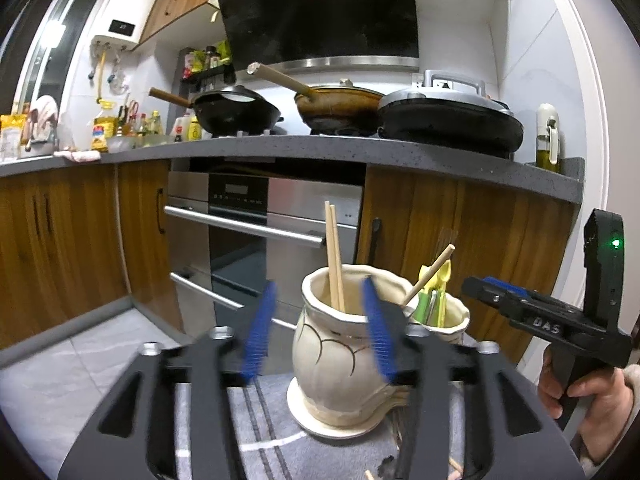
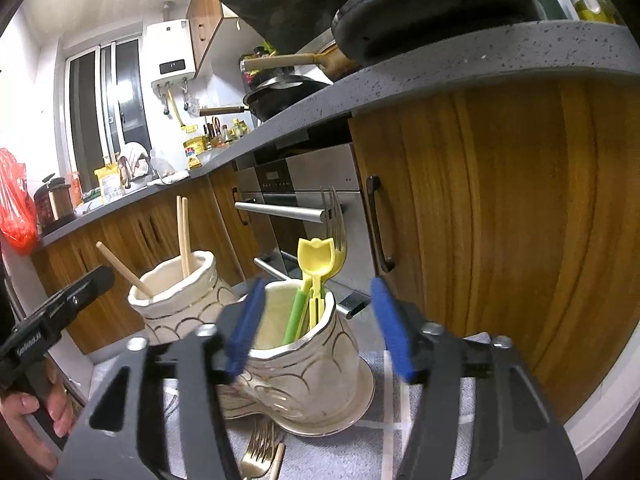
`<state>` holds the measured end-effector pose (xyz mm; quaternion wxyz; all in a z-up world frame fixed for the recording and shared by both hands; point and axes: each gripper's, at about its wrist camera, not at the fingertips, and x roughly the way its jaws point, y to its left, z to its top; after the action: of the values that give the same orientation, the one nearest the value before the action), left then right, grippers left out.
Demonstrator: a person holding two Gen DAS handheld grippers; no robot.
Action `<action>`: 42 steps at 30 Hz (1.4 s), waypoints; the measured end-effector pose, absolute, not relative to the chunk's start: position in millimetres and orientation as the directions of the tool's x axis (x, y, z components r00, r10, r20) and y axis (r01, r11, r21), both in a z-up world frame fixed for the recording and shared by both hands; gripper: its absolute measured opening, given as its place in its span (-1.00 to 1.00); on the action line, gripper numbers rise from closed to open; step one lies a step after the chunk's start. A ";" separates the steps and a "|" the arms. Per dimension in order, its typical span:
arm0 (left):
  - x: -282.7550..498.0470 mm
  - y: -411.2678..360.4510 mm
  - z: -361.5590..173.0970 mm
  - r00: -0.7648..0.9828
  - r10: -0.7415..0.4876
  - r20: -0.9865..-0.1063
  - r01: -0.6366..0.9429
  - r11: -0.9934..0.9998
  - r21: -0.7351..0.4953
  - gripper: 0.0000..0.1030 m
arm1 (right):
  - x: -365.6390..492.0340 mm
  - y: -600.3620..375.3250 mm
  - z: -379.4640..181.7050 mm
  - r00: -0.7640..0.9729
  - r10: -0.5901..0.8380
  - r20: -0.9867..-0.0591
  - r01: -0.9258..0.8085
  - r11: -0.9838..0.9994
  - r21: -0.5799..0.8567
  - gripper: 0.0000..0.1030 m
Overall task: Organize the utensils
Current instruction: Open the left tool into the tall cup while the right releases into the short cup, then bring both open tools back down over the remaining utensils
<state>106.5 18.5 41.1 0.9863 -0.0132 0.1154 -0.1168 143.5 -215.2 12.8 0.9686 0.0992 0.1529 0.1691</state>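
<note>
Left gripper point(image 1: 318, 330) agape, nothing clamped, before chopstick jar point(image 1: 340, 354); right gripper point(image 2: 320, 330) agape around cutlery jar point(image 2: 316, 364).

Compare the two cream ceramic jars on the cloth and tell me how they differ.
The left jar holds wooden chopsticks; the right jar holds yellow and green plastic utensils plus a metal fork. The left jar's contents are all bare wood, the right jar's mostly bright plastic. In the right wrist view, a fork lies on the cloth before the right jar; none shows before the left jar. Both are cream, with thin curved line patterns and flared bases.
</note>
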 end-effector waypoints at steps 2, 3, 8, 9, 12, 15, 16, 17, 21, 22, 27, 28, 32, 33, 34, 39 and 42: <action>102.5 19.3 41.5 0.949 -0.222 -0.223 0.215 0.975 -0.054 0.42 | 135.2 -216.3 15.6 0.902 0.350 -0.251 -0.295 0.927 0.233 0.48; 99.4 19.9 41.5 0.952 -0.216 -0.219 0.208 0.976 -0.056 0.57 | 131.2 -216.9 17.0 0.905 0.348 -0.245 -0.294 0.928 0.230 0.66; 87.1 21.1 38.2 0.962 -0.167 -0.216 0.161 0.986 -0.047 0.84 | 115.6 -220.5 20.1 0.910 0.336 -0.244 -0.284 0.932 0.224 0.91; 85.0 20.0 36.8 0.963 -0.158 -0.220 0.154 0.987 -0.036 0.85 | 112.5 -220.0 19.6 0.910 0.328 -0.252 -0.277 0.936 0.217 0.91; 78.1 17.1 31.3 0.960 -0.148 -0.237 0.149 0.989 -0.014 0.87 | 104.9 -217.9 17.3 0.911 0.310 -0.274 -0.262 0.945 0.197 0.91; 72.0 15.3 26.4 0.956 -0.143 -0.256 0.148 0.989 0.000 0.87 | 94.3 -215.5 15.0 0.917 0.285 -0.279 -0.246 0.955 0.166 0.91; 69.2 14.9 25.0 0.955 -0.142 -0.262 0.148 0.989 0.003 0.87 | 92.0 -215.8 14.0 0.918 0.282 -0.280 -0.243 0.956 0.164 0.91; 66.4 14.7 23.9 0.954 -0.141 -0.266 0.148 0.989 0.004 0.87 | 89.5 -215.7 13.7 0.918 0.279 -0.282 -0.241 0.957 0.162 0.91; 58.2 12.4 19.4 0.949 -0.142 -0.282 0.148 0.989 0.003 0.88 | 78.6 -214.8 12.4 0.917 0.271 -0.292 -0.234 0.960 0.155 0.91; 55.8 11.2 17.3 0.947 -0.141 -0.290 0.148 0.989 0.004 0.88 | 75.9 -215.0 12.0 0.918 0.268 -0.292 -0.232 0.961 0.152 0.91; 49.7 5.5 7.7 0.934 -0.137 -0.331 0.150 0.989 0.015 0.88 | 66.2 -216.8 10.7 0.920 0.257 -0.295 -0.223 0.964 0.145 0.91; 48.2 4.1 5.3 0.930 -0.139 -0.341 0.153 0.988 0.017 0.88 | 65.4 -216.9 10.8 0.920 0.256 -0.298 -0.221 0.964 0.144 0.91; 43.2 -2.4 -3.1 0.918 -0.134 -0.372 0.158 0.987 0.034 0.88 | 58.7 -219.5 10.2 0.922 0.241 -0.303 -0.205 0.968 0.145 0.91; 41.6 -3.9 -5.3 0.915 -0.135 -0.381 0.161 0.986 0.038 0.88 | 57.3 -220.3 10.0 0.922 0.239 -0.303 -0.203 0.968 0.146 0.91; 40.5 -4.9 -6.7 0.912 -0.135 -0.387 0.164 0.986 0.041 0.88 | 55.9 -220.8 9.9 0.923 0.237 -0.304 -0.200 0.969 0.147 0.91; 36.1 -11.0 -13.7 0.899 -0.136 -0.417 0.174 0.983 0.054 0.88 | 49.9 -221.1 9.7 0.924 0.229 -0.307 -0.192 0.970 0.147 0.91; 34.7 -13.3 -16.1 0.890 -0.135 -0.435 0.177 0.982 0.058 0.88 | 48.3 -220.8 8.8 0.924 0.223 -0.310 -0.186 0.972 0.144 0.91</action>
<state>34.7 -13.3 -16.1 0.9710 0.0481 0.2199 -0.0803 48.3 -220.8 8.8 0.9793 0.0558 0.1643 0.1044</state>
